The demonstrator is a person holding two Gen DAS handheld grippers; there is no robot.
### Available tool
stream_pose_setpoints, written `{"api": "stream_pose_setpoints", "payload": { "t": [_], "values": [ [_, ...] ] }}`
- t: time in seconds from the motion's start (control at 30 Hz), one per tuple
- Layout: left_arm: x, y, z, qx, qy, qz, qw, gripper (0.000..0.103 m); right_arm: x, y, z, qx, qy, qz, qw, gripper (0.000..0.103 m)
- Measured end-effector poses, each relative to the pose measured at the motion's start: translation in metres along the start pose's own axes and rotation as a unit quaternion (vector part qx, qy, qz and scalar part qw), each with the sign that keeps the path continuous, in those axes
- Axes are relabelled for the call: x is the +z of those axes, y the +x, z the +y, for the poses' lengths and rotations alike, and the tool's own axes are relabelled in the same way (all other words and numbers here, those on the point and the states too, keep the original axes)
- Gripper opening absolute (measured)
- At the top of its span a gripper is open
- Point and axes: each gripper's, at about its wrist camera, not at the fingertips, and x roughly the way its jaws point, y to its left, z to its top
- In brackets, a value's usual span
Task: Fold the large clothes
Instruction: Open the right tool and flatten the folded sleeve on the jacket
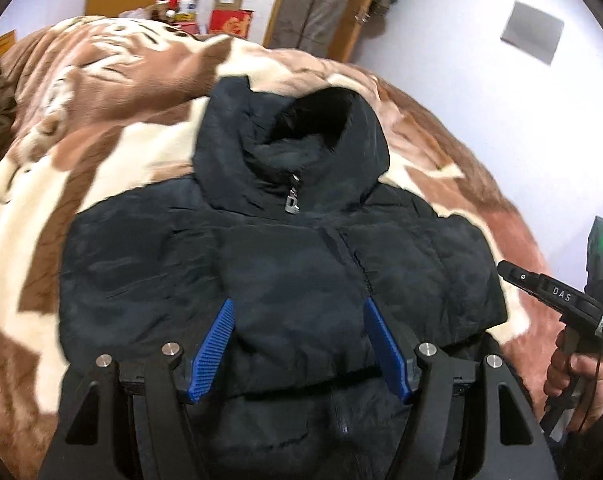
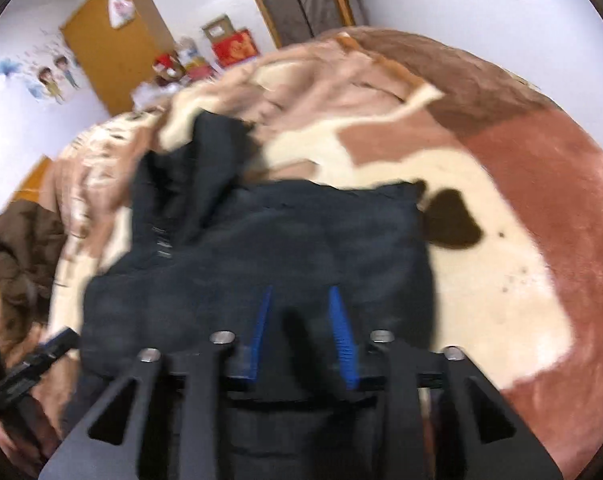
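Two claws hover over my dark jacket [image 1: 285, 264], which lies front-up on the blanket [image 1: 113, 148] of the bed: left claw [image 1: 299, 346] spread wide, right claw [image 2: 301, 334] narrower, both empty.

The hem of the dark jacket [image 1: 285, 280] was hidden behind the left gripper [image 1: 299, 304] and cut off below. The right wrist view was smeared by blur; the brown garment [image 2: 17, 256] was clipped at the edge.
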Motion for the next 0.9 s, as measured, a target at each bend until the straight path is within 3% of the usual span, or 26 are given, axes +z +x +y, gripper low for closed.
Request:
{"api": "stream_pose_setpoints", "payload": {
  "t": [0.07,0.13,0.23,0.43,0.5,0.57,0.63,0.7,0.77,0.83,0.9],
  "values": [
    [-0.001,0.021,-0.002,0.014,0.008,0.020,0.9997,0.056,-0.006,0.020,-0.003,-0.012,-0.016,0.021,1.000,0.025],
    [-0.004,0.040,0.003,0.035,0.013,0.036,0.9986,0.055,-0.014,0.042,-0.001,-0.010,-0.027,0.045,0.999,0.025],
    [-0.011,0.059,0.014,0.050,0.009,0.048,0.9976,0.055,-0.022,0.059,0.007,-0.023,-0.066,0.045,0.997,0.025],
    [-0.010,0.062,0.014,0.062,0.017,0.060,0.9961,0.055,-0.014,0.052,-0.001,-0.015,-0.070,0.065,0.995,0.025],
    [-0.006,0.052,0.013,0.059,0.011,0.064,0.9961,0.055,-0.007,0.035,-0.003,-0.011,-0.064,0.049,0.997,0.025],
    [0.002,0.038,0.015,0.038,0.000,0.048,0.9981,0.055,0.006,0.016,-0.002,-0.002,-0.065,0.012,0.998,0.025],
    [0.015,0.030,0.014,0.040,0.000,0.029,0.9988,0.055,0.020,0.012,0.000,-0.009,-0.065,-0.006,0.998,0.025],
    [0.027,0.034,0.014,0.057,0.007,0.018,0.9982,0.055,0.033,0.025,0.000,-0.022,-0.065,0.002,0.998,0.025],
    [0.034,0.054,0.018,0.075,0.010,0.032,0.9966,0.055,0.039,0.047,-0.003,-0.036,-0.061,0.023,0.997,0.025],
    [0.032,0.078,0.027,0.073,-0.004,0.061,0.9955,0.057,0.038,0.071,-0.006,-0.038,-0.064,0.044,0.996,0.025],
    [0.026,0.091,0.030,0.072,0.006,0.056,0.9958,0.061,0.032,0.084,-0.002,-0.051,-0.088,0.050,0.994,0.025]
  ]
}}
